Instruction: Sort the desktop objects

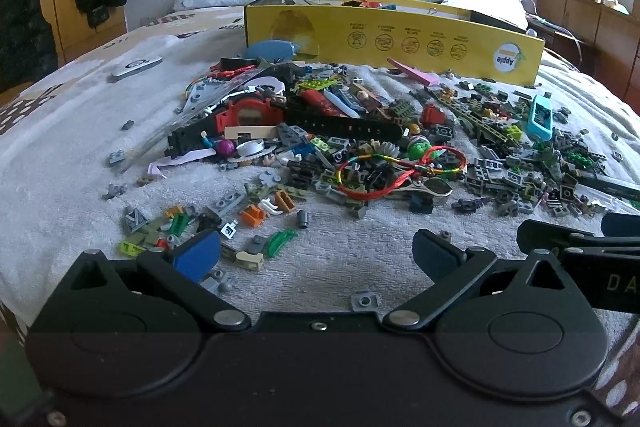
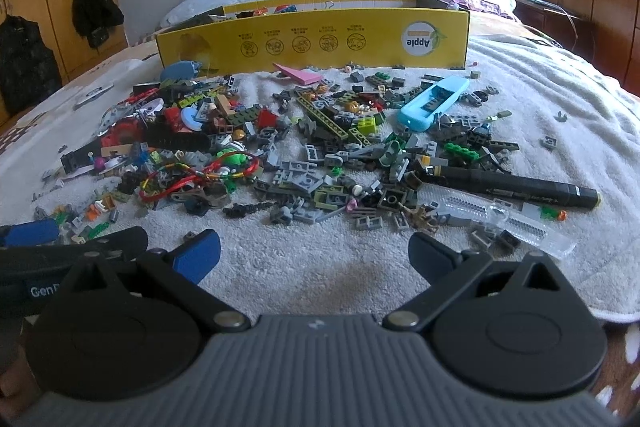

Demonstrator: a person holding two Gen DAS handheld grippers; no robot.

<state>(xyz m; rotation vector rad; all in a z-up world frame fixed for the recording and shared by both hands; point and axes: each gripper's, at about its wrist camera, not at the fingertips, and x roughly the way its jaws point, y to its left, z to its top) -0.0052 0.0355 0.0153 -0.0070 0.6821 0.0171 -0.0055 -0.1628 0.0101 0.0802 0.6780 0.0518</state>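
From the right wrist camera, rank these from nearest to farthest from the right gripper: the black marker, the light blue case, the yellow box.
From the right gripper:
1. black marker, right side, at the pile's near edge.
2. light blue case, right of centre, mid-pile.
3. yellow box, across the back, beyond the pile.
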